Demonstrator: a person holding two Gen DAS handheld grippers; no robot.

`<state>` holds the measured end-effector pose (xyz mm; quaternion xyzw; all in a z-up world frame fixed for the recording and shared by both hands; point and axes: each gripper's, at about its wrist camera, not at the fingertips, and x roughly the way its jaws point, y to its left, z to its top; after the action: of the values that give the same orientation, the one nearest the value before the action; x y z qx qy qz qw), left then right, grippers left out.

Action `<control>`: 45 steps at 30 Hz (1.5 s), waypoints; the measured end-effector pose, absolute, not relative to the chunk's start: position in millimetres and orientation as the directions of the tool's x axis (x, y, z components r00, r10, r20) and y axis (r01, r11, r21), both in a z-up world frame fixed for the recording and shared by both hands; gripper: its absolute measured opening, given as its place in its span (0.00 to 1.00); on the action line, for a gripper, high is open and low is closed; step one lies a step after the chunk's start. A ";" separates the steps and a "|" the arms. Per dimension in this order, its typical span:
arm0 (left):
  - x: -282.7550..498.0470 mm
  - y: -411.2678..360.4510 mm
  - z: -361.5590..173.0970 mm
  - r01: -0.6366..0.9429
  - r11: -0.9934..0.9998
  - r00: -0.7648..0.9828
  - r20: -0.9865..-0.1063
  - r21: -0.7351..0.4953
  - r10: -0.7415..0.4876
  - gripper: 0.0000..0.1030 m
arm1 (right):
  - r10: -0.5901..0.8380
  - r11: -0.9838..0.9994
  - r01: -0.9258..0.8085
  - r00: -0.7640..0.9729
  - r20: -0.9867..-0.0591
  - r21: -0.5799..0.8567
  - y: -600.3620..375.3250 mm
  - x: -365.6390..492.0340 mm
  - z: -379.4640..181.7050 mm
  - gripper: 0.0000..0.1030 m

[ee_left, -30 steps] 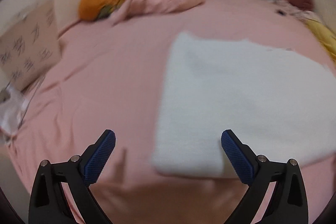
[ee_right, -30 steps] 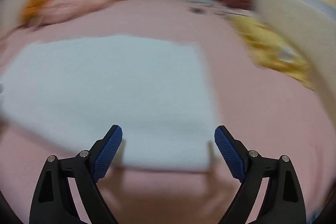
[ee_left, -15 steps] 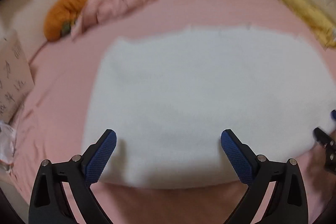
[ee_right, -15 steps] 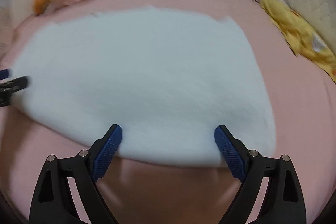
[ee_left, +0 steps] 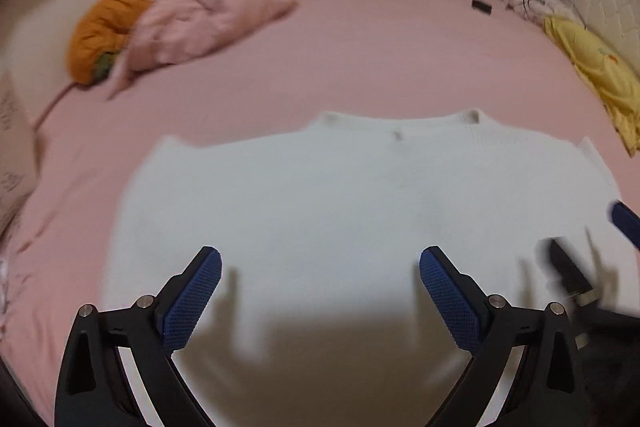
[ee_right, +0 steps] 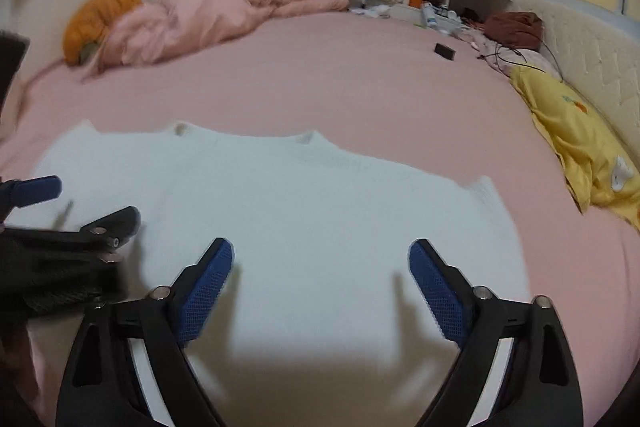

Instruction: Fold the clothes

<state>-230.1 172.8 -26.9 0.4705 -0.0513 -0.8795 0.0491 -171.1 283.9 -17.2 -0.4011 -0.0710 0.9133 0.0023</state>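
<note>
Both my grippers angled down over the white sweater (ee_left: pixel 340 203), nothing gripped.

My left gripper (ee_left: pixel 320 291) has just been closing slightly, yet its jaws stand wide apart, empty above the sweater's near hem; my right gripper (ee_right: pixel 320 287) hangs beside it, jaws likewise spread and empty. The sweater lies flat on the pink bed sheet (ee_right: pixel 340 83), neckline away from me. Beyond it, a pink duvet (ee_right: pixel 208 15); right of it, a yellow garment (ee_right: pixel 580 139).

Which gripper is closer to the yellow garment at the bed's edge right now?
Right. The right gripper hovers over the white top's half nearer the yellow garment; the left gripper sits beyond it, over the other half.
</note>
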 end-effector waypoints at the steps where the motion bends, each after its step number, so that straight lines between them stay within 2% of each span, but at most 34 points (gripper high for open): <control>1: -237.7 167.4 -38.8 0.049 -0.993 -0.528 -0.841 0.107 -0.117 0.94 | 0.058 -0.990 0.061 -0.658 -0.751 -0.130 290.5 -186.8 -27.5 0.87; 2: -239.4 159.8 -43.6 0.053 -0.996 -0.533 -0.841 0.070 -0.088 1.00 | 0.035 -0.992 0.072 -0.627 -0.778 -0.102 298.4 -195.6 -38.8 0.88; 4: -236.9 147.7 -44.9 0.038 -0.999 -0.568 -0.822 0.032 -0.048 1.00 | -0.041 -0.997 0.081 -0.633 -0.773 -0.013 325.3 -205.4 -42.6 0.92; 8: -221.3 118.1 -46.6 -0.049 -0.992 -0.620 -0.782 0.112 -0.058 1.00 | -0.048 -0.993 0.113 -0.654 -0.755 -0.035 372.5 -196.4 -43.1 0.92; 11: -210.1 76.3 -42.4 -0.040 -0.991 -0.631 -0.772 0.124 -0.071 1.00 | -0.010 -0.992 0.100 -0.667 -0.745 -0.077 405.8 -180.6 -42.8 0.92; 12: -207.8 64.0 -41.8 -0.030 -0.993 -0.629 -0.774 0.111 -0.067 1.00 | 0.003 -0.995 0.074 -0.664 -0.748 -0.070 417.4 -175.3 -42.2 0.92; 14: -203.7 41.5 -40.8 -0.005 -0.995 -0.627 -0.776 0.096 -0.072 1.00 | 0.024 -0.999 0.002 -0.646 -0.763 -0.033 446.7 -168.1 -43.1 0.99; 17: -201.4 13.3 -34.5 0.049 -0.993 -0.607 -0.787 0.104 -0.112 1.00 | 0.018 -0.988 -0.132 -0.589 -0.808 0.074 497.4 -164.0 -44.7 0.99; 18: -199.8 5.6 -26.5 0.087 -0.986 -0.607 -0.777 0.142 -0.166 1.00 | 0.035 -0.981 -0.178 -0.573 -0.818 0.082 504.5 -161.2 -38.3 0.99; 20: -191.7 -11.1 -5.0 0.178 -0.961 -0.616 -0.738 0.211 -0.276 1.00 | 0.143 -0.977 -0.211 -0.590 -0.794 -0.019 496.9 -149.9 -14.9 0.99; 23: -172.1 -34.9 28.7 0.278 -0.937 -0.634 -0.693 0.212 -0.345 1.00 | 0.342 -0.939 -0.252 -0.662 -0.667 -0.232 464.3 -118.2 26.1 0.99; 28: -99.8 -16.6 53.4 0.177 -0.969 -0.663 -0.707 0.171 -0.246 1.00 | 0.167 -0.986 -0.125 -0.738 -0.654 -0.111 401.1 -49.5 53.6 0.99; 30: -64.9 6.3 46.0 0.123 -0.979 -0.646 -0.736 0.161 -0.202 1.00 | 0.114 -0.993 -0.093 -0.751 -0.650 -0.067 373.3 -12.9 55.2 0.99; 33: -9.2 43.9 26.9 0.042 -0.989 -0.624 -0.769 0.143 -0.138 1.00 | 0.110 -0.993 -0.106 -0.762 -0.639 -0.044 343.4 38.2 45.7 0.99; 35: 30.9 67.4 1.5 -0.017 -0.997 -0.596 -0.801 0.075 -0.050 1.00 | 0.140 -0.990 -0.116 -0.757 -0.638 -0.080 327.0 67.5 35.2 0.99; 38: 57.8 90.2 -32.2 -0.113 -0.990 -0.467 -0.875 -0.085 0.128 1.00 | 0.108 -0.991 -0.030 -0.753 -0.649 -0.129 310.8 80.4 33.2 0.99; 40: 59.2 102.2 -29.3 -0.146 -0.987 -0.473 -0.872 -0.065 0.127 1.00 | 0.100 -0.988 -0.003 -0.768 -0.633 -0.153 305.3 87.5 36.4 0.99; 43: 70.4 111.8 -12.1 -0.147 -0.986 -0.585 -0.811 0.083 0.019 1.00 | 0.087 -0.989 0.008 -0.780 -0.619 -0.148 302.6 95.9 39.3 0.99; 45: 73.5 108.7 -8.7 -0.127 -0.988 -0.593 -0.805 0.082 0.009 1.00 | 0.079 -0.990 0.010 -0.777 -0.625 -0.138 302.8 97.9 40.2 0.99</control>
<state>73.5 108.7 -8.7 0.4497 -0.0657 -0.8899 -0.0383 97.9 302.8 40.2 -0.3335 -0.0667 0.9402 0.0184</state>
